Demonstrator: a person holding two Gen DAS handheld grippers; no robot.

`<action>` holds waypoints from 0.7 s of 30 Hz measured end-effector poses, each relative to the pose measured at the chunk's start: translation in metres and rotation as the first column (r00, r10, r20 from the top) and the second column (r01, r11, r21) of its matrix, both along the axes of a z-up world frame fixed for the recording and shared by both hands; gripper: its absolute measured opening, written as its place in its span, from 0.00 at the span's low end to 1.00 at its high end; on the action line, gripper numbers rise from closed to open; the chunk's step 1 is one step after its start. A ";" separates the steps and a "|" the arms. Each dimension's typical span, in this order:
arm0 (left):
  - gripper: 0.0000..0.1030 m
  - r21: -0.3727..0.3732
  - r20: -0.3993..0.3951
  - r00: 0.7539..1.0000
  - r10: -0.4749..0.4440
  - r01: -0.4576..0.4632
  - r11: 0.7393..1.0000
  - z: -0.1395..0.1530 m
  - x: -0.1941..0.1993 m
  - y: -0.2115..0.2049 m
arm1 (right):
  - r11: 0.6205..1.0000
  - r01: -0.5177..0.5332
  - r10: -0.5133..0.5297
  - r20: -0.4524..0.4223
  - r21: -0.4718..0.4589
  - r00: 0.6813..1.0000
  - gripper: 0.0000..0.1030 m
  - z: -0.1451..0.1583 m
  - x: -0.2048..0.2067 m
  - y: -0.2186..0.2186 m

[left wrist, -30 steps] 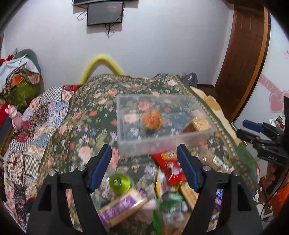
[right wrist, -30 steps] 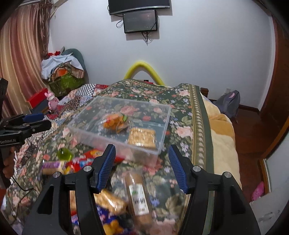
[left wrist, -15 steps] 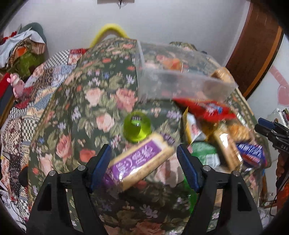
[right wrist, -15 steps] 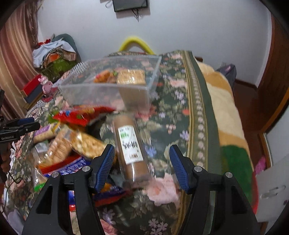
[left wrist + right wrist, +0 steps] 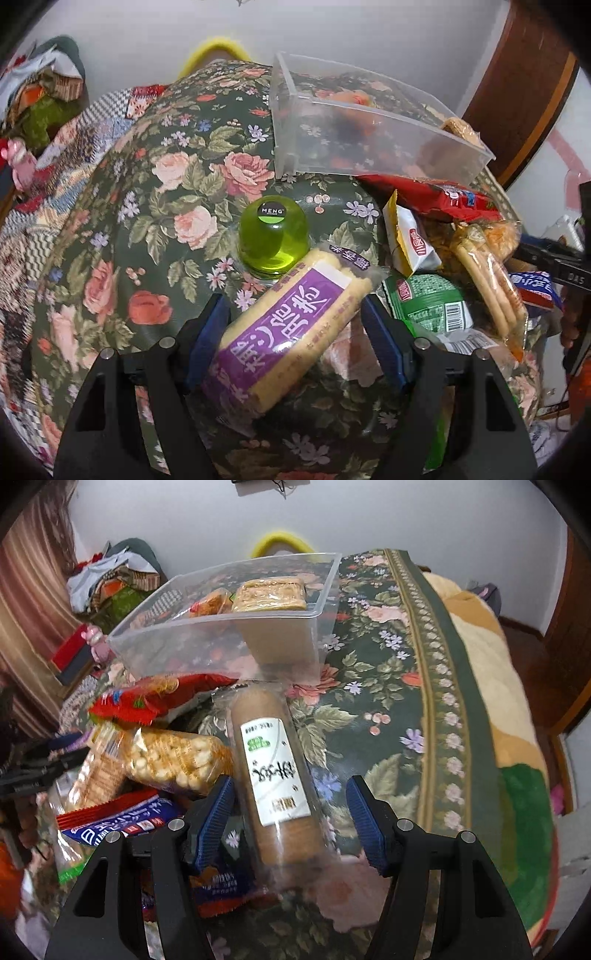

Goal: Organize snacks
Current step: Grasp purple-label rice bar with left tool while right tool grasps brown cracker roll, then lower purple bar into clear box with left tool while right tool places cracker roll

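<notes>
My left gripper (image 5: pixel 295 334) hangs low over the flowered bedspread. Its jaws are closing around a purple-labelled cracker pack (image 5: pixel 288 317) that lies slantwise between the blue pads, with no clear press on it. Just beyond the pack stands a green jelly cup (image 5: pixel 272 240). My right gripper (image 5: pixel 291 818) is open astride a brown biscuit roll with a white label (image 5: pixel 273 760), with gaps on both sides. The clear plastic box (image 5: pixel 369 144) (image 5: pixel 218 618) sits farther back and holds an orange packet and a square biscuit pack (image 5: pixel 271 594).
A pile of loose snacks lies between the grippers: a red bag (image 5: pixel 436 195), a green pack (image 5: pixel 428 299), biscuit sticks (image 5: pixel 491 280), a puffed-corn bag (image 5: pixel 173 760), a blue and red packet (image 5: pixel 122 819). The bed's edge (image 5: pixel 480 701) drops off on the right.
Both grippers have sunk toward the bedspread and tipped downward. The purple pack now lies between the left fingers, and the brown roll between the right ones.
</notes>
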State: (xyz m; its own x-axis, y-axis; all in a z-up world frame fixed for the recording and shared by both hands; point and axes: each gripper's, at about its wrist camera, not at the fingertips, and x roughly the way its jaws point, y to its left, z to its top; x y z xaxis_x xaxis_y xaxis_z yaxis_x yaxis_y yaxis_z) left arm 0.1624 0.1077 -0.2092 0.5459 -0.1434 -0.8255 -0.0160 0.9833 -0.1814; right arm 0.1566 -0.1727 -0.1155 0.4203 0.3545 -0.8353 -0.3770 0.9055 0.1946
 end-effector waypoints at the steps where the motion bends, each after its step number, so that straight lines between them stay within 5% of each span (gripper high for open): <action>1: 0.67 -0.016 -0.003 1.000 0.001 -0.001 1.000 -0.001 -0.001 0.001 | 1.000 0.000 0.000 -0.010 0.010 1.000 0.58 -0.001 0.002 0.000; 8: 0.49 -0.056 -0.007 0.999 -0.032 0.032 0.998 -0.002 -0.012 -0.007 | 0.999 -0.012 0.012 -0.019 0.034 1.000 0.44 -0.003 0.003 0.003; 10: 0.47 -0.057 -0.007 0.999 -0.039 0.039 0.998 -0.001 -0.015 -0.011 | 0.999 -0.027 0.027 -0.025 0.024 0.999 0.37 -0.004 0.001 0.004; 21: 0.46 -0.049 0.001 1.000 -0.005 0.005 0.999 -0.004 -0.006 -0.013 | 0.996 -0.038 0.039 0.010 -0.082 0.999 0.34 -0.005 -0.002 -0.002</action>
State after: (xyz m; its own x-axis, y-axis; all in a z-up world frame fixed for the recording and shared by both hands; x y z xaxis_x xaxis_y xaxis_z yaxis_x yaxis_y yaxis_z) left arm 0.1560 0.0946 -0.2132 0.5462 -0.1861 -0.8167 -0.0108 0.9734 -0.2291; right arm 0.1543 -0.1750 -0.1204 0.4179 0.3016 -0.8570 -0.4135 0.9031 0.1162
